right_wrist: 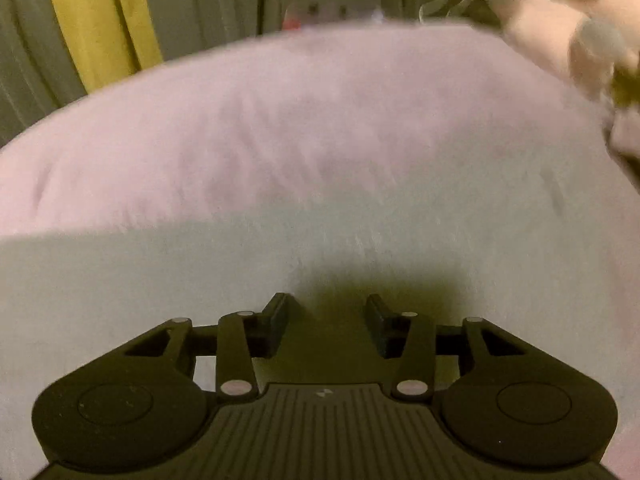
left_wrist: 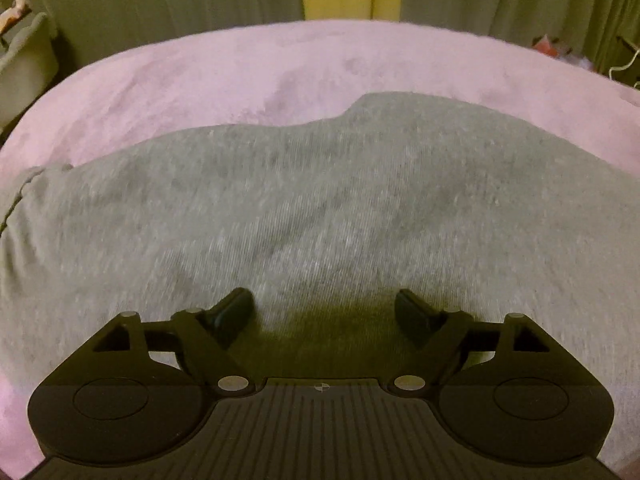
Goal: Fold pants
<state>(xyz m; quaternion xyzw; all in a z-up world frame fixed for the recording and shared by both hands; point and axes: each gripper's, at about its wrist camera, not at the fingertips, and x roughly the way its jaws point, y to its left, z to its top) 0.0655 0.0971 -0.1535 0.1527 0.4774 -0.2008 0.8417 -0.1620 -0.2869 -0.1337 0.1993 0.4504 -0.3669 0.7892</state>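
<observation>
Spreading across the pink blanket, the grey pants are laid flat, their long axis running left to right. The left gripper is held wide apart over the fabric, nothing gripped. The right gripper is likewise parted, empty, above the pants' edge.

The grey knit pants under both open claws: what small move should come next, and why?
Probably lower the left gripper and close it on the grey knit pants. Both it and the right gripper hang open, holding nothing, above the fabric spread on the pink fuzzy blanket.
</observation>
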